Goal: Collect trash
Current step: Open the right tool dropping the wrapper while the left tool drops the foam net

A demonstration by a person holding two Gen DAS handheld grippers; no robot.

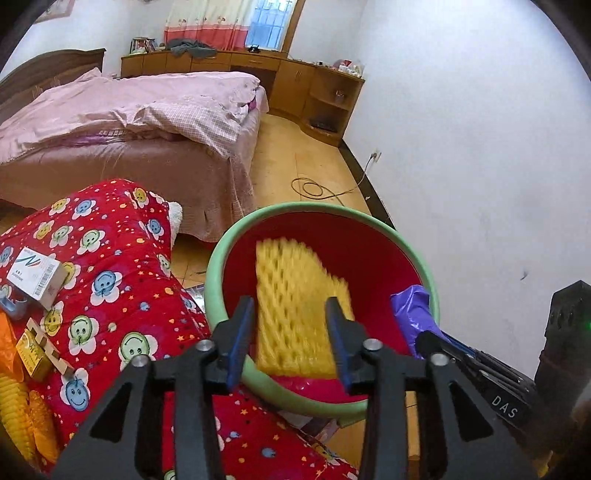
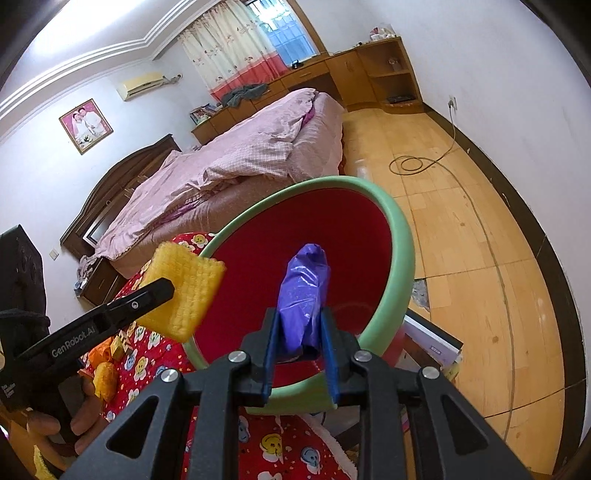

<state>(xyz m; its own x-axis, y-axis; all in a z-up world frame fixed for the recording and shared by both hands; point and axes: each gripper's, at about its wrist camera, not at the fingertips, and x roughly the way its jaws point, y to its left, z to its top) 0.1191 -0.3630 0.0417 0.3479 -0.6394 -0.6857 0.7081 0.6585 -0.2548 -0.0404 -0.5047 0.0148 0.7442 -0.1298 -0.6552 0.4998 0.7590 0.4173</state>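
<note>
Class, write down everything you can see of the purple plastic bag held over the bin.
The purple plastic bag is thin, glossy, crinkled film bunched into a roll. It stands roughly upright, its lower end pinched between the blue pads of the right gripper, its rounded top free. It sits over the mouth of the green-rimmed bin with its red liner. Whether it touches the liner cannot be told.

Bright, even daylight from window (image 1: 271, 22) behind curtain (image 2: 236, 48). Soft shadows only. Mild glare on floor (image 2: 476, 236). Motion blur on yellow foam (image 1: 295, 306) in left view; sharper elsewhere. Strong fisheye bending, dark vignette at corners.
</note>
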